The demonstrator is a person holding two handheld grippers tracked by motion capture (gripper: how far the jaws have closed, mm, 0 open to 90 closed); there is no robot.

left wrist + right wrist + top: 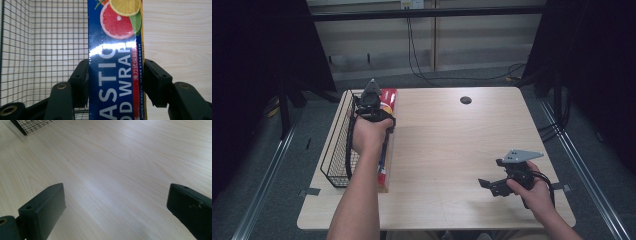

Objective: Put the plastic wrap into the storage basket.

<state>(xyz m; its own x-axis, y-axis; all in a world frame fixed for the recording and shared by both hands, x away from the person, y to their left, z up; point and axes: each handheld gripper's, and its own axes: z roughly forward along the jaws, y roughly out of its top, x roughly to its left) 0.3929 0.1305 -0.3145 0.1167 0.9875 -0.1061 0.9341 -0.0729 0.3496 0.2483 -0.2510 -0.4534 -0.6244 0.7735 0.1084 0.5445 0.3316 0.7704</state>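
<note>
A long blue plastic wrap box with citrus fruit printed on it is clamped between the black jaws of my left gripper, which is shut on its two long sides. In the high view the plastic wrap box runs along the right rim of a black wire basket, and the left gripper holds it near its far end. My right gripper rests low over the table's near right part, and in the right gripper view the right gripper is open over bare wood.
The wire basket's mesh wall stands just left of the box. A light wooden table has a round dark grommet hole near its far edge. A corner of the basket shows far off. Cables hang behind the table.
</note>
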